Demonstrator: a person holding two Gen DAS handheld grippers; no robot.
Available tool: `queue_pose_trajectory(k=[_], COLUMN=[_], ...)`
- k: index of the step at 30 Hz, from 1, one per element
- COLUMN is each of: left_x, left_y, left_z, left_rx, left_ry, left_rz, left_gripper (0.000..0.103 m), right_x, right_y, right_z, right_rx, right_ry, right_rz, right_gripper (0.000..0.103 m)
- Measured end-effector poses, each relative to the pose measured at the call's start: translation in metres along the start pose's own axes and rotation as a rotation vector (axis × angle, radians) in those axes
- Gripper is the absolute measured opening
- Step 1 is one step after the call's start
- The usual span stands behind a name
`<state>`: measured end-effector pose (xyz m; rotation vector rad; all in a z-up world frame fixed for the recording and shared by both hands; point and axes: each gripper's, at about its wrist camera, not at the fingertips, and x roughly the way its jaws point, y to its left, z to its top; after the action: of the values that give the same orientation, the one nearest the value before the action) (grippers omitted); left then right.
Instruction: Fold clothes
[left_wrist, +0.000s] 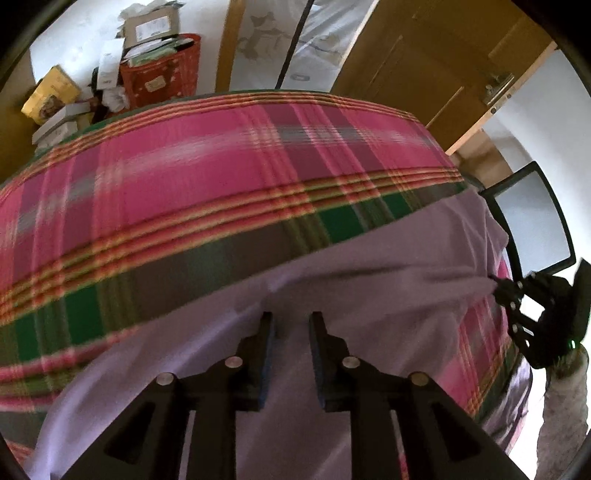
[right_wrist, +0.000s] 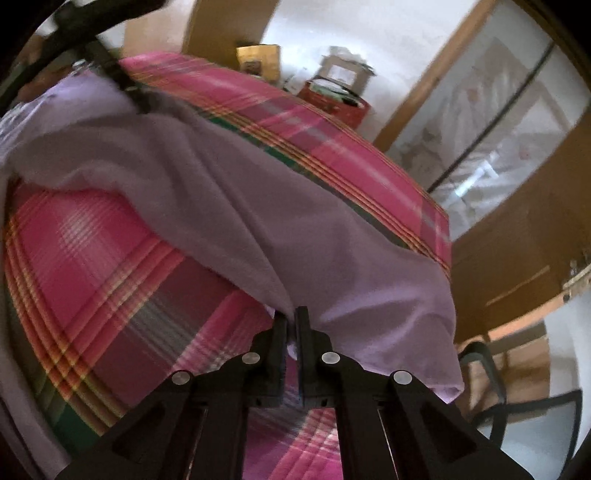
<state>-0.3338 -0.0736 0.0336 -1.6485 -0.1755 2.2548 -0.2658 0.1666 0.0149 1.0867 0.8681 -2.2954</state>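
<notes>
A: Lower centre, right wrist view: the right gripper (right_wrist: 291, 317) is pinched tight on a bunched fold of the soft lilac garment (right_wrist: 229, 192).

B: And the left gripper (left_wrist: 291, 321)?

A: Narrowly parted above that smooth cloth, pads not pressing it. The garment drapes across the pink-and-green plaid bedcover (left_wrist: 207, 155).

B: Farther back?

A: Upper left, a red bag (left_wrist: 162, 74) stuffed with papers and boxes.

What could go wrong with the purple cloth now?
1. The right gripper pinches only a small bunch of the purple cloth, so a hard pull might slip it free.
2. The left gripper has its jaws apart over the cloth, so that side could sag onto the plaid cover and wrinkle.
</notes>
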Motion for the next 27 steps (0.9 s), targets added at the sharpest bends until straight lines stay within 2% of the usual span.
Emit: queue_pose_trajectory(k=[4,7,9,14,18,21,27], left_x=[-0.027,-0.056,-0.076,-0.119,-0.122,-0.113,-0.099], left_y=[0.030,0.055,0.073,0.135,0.173,0.182,0.189], left_z=[-0.025,-0.043,-0.052,-0.080,-0.098,-0.105,-0.107], left_rx=[-0.045,-0.079,-0.110,-0.218,-0.324,-0.319,-0.314], left_ry=[-0.007,-0.026,-0.053,-0.105,-0.102,-0.083,-0.075], left_rz=[0.042,0.077,0.106,0.223,0.222,0.260,0.260], left_gripper=[0.019,0.019,0.019,0.024,0.024,0.024,0.024], right_x=[0.002,-0.003,-0.014,-0.030,-0.025,-0.008,0.031], right_y=[0.004,0.007,0.008,0.008,0.014,0.010,0.011], right_z=[0.004,0.006,0.011,0.037,0.064,0.084,0.109], right_rx=[0.012,0.016,0.033,0.082,0.092,0.138,0.168], right_ry=[0.021,0.027,0.003,-0.060,-0.094,-0.089,-0.036], right_rz=[0.003,-0.008,0.001,0.050,0.061,0.059,0.083], right_gripper=[0.007,0.014,0.024,0.033,0.037,0.038,0.039])
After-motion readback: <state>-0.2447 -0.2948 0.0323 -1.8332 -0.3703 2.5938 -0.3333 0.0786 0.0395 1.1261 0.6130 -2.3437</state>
